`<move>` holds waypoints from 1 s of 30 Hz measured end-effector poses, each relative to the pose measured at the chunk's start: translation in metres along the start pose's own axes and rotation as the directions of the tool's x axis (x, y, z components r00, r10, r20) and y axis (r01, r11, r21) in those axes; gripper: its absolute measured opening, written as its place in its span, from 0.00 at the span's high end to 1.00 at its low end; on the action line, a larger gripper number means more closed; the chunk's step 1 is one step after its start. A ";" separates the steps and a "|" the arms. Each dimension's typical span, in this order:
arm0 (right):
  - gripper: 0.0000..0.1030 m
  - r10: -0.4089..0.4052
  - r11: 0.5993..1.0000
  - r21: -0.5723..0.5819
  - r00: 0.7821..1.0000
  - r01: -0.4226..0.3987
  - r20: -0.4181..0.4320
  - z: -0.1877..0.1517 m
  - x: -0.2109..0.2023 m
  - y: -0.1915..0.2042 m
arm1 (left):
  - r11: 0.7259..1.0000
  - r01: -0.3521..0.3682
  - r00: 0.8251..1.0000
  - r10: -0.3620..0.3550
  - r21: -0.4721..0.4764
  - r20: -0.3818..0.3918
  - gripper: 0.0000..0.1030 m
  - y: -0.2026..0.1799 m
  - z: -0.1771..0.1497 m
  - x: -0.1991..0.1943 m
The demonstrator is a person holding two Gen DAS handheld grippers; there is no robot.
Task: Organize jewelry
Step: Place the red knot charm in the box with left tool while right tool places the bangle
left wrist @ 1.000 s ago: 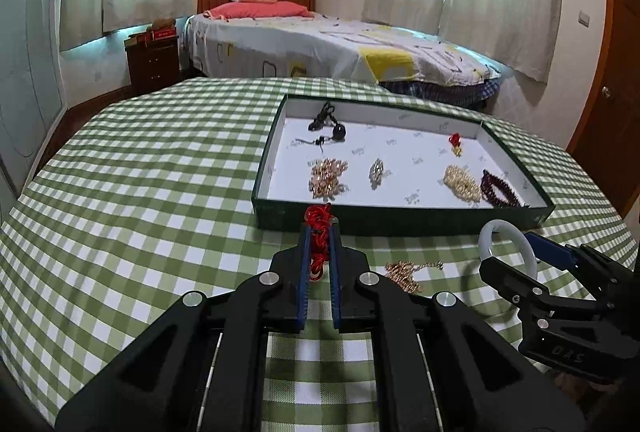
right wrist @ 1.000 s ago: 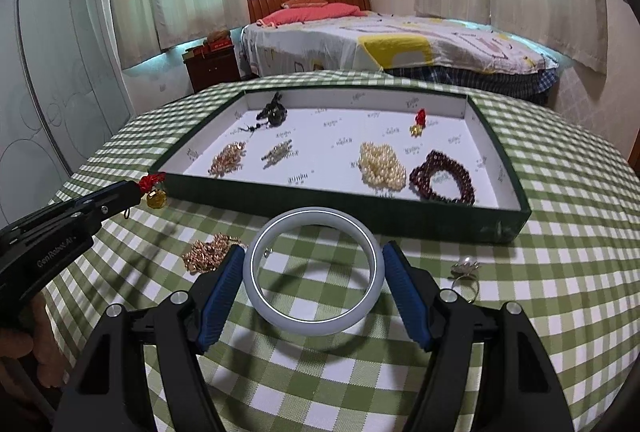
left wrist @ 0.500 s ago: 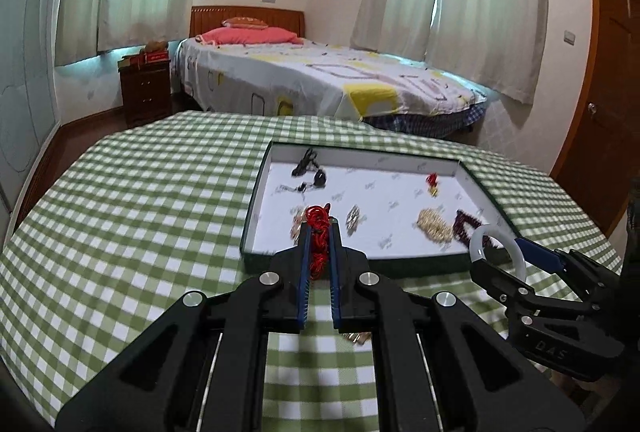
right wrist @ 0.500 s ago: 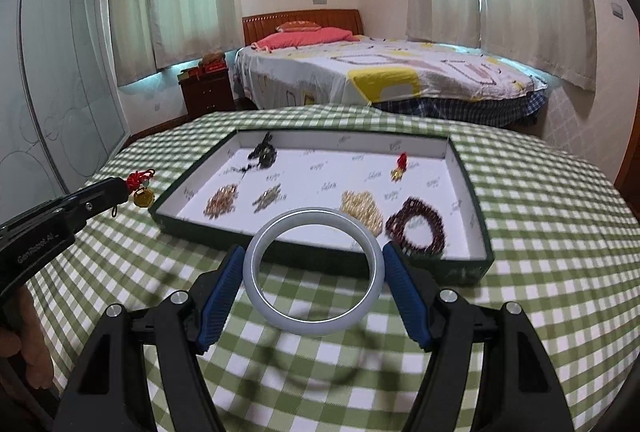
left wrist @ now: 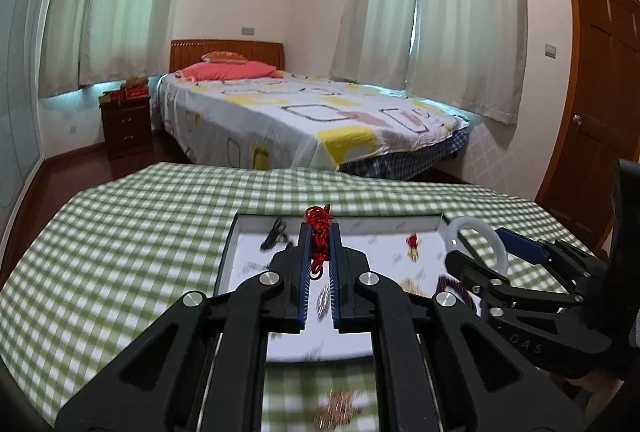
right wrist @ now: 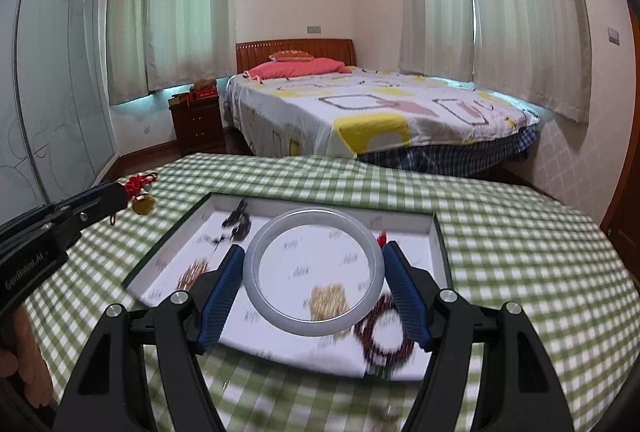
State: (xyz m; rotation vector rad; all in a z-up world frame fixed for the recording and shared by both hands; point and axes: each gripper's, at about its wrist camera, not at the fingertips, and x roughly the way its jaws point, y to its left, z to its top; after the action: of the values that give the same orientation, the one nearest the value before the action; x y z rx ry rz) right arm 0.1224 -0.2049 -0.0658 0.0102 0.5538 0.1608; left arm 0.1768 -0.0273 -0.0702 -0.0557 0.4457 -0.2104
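A red knotted cord (left wrist: 318, 238) with a gold pendant (right wrist: 143, 206) is clamped between the nearly closed blue pads of the left hand-held gripper (left wrist: 319, 232), held in the air above the tray (right wrist: 442, 252). A pale jade bangle (right wrist: 315, 270) is gripped at its two sides by the right hand-held gripper (right wrist: 314, 264), also above the tray. The tray is seen on the green checked surface (left wrist: 120, 232), with a pearl cluster (right wrist: 329, 297) and a dark red bead bracelet (right wrist: 384, 340) lying inside it.

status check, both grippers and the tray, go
Left gripper shut on red cord charm. Right gripper shut on pale bangle. Both above the tray. Nothing blocking.
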 end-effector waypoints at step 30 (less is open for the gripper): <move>0.33 0.016 0.999 -0.019 0.904 -0.027 -0.428 0.014 0.169 -0.033 | 0.999 0.035 0.893 -0.022 0.021 -0.450 0.92 0.002 -0.005 0.219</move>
State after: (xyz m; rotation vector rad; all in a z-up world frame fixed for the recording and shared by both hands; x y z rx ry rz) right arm 0.2768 -0.2108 -0.1442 -0.0440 0.9930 0.1929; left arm 0.3682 -0.0722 -0.1669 0.0158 0.9063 -0.2594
